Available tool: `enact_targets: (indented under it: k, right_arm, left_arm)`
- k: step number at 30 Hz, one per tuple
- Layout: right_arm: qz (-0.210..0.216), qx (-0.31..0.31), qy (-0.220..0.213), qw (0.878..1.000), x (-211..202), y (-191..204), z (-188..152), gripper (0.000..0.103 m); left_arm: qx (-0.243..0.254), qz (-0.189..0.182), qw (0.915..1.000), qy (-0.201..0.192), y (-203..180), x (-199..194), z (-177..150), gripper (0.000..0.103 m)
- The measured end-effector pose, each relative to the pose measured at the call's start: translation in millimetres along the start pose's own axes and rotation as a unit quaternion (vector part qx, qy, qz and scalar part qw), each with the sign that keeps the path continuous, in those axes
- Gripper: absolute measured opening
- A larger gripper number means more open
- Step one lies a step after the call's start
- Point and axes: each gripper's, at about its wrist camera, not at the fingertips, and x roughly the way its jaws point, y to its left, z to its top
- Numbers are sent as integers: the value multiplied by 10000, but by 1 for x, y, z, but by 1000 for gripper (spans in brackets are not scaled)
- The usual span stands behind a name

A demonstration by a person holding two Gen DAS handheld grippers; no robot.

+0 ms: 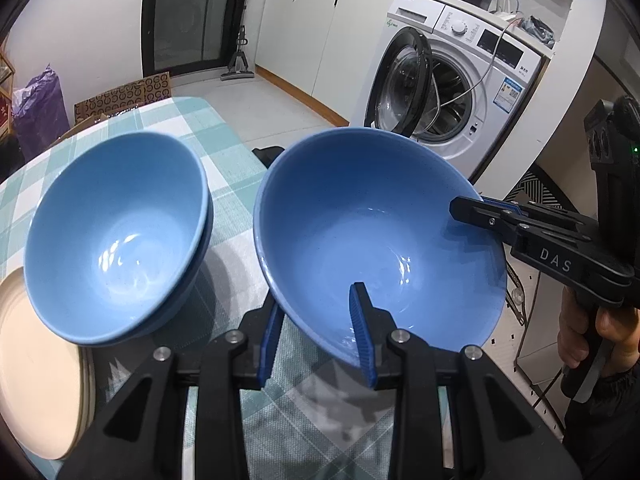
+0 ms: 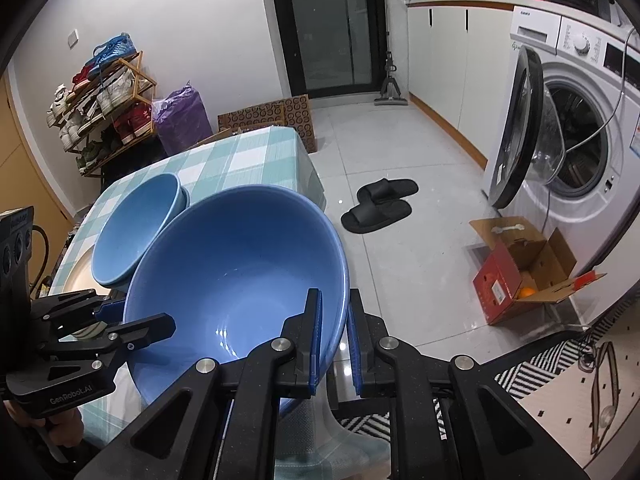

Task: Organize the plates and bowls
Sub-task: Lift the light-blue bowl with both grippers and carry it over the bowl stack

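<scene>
Blue large bowl (image 1: 380, 240) held tilted above the checked tablecloth (image 1: 224, 152) | left gripper (image 1: 316, 332) clenched on its near rim | right gripper (image 2: 334, 344) clenched on the opposite rim | 2 nested blue bowls (image 1: 116, 236) just beside, over a cream plate (image 1: 36, 380).

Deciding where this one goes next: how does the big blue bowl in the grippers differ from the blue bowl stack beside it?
The large blue ceramic bowl is wider than the stacked blue bowls. It is a single bowl, pinched at its rim by the left gripper and right gripper; the other is two nested bowls, ungripped, on the checked tablecloth. It tilts more steeply. Both are glossy blue and empty.
</scene>
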Motion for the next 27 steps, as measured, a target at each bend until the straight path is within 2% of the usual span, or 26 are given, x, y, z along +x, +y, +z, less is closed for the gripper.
enact_targets:
  k: [13, 27]
  right_arm:
    - [-134, -241, -363, 9990, -35, 24, 24, 12]
    - [53, -602, -687, 9958, -54, 80, 55, 12]
  left_arm:
    - [61, 41, 9990, -440, 8, -36, 16, 32]
    - [-101, 309, 9956, -879, 43, -83, 24, 32]
